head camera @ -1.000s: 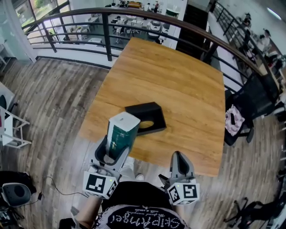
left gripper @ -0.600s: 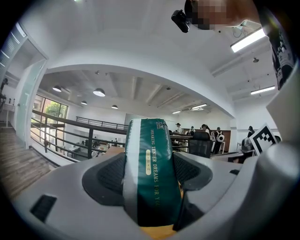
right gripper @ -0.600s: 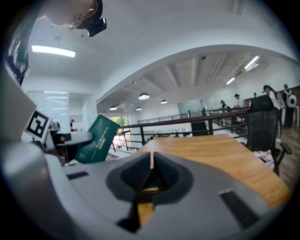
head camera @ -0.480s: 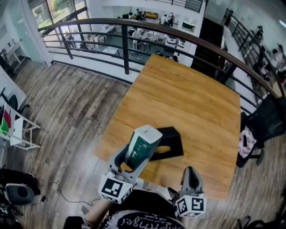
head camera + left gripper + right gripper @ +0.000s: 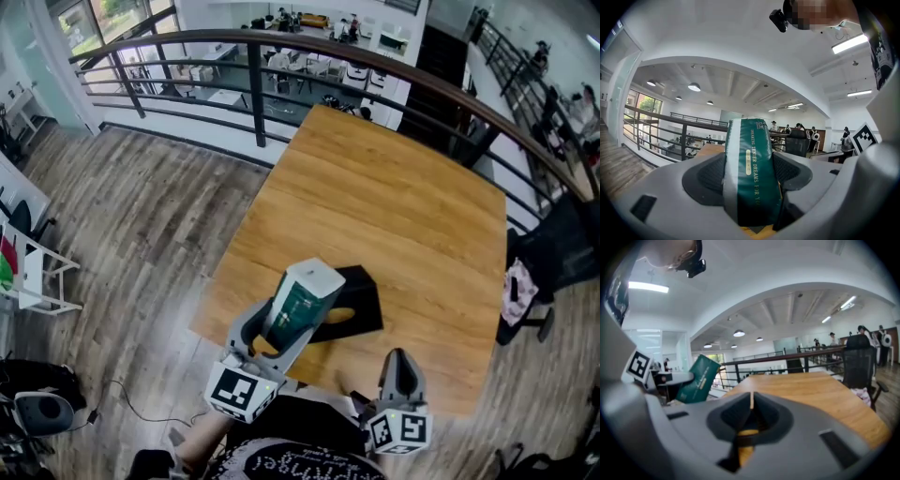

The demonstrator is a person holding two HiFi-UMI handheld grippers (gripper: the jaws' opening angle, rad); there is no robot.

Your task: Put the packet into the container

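Left fingers (image 5: 704,174) pinching glossy green packet (image 5: 752,178), black container (image 5: 361,300)

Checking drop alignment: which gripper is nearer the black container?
Left. The left gripper, shut on the green packet, overlaps a corner of the black container in the head view; the right gripper sits apart, at the table edge.

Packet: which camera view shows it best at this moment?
The left gripper view: the green packet sits large at centre, clamped between the left gripper's jaws, print legible. The head view shows mainly its pale top end from above. The right gripper view shows it small and tilted, far left.
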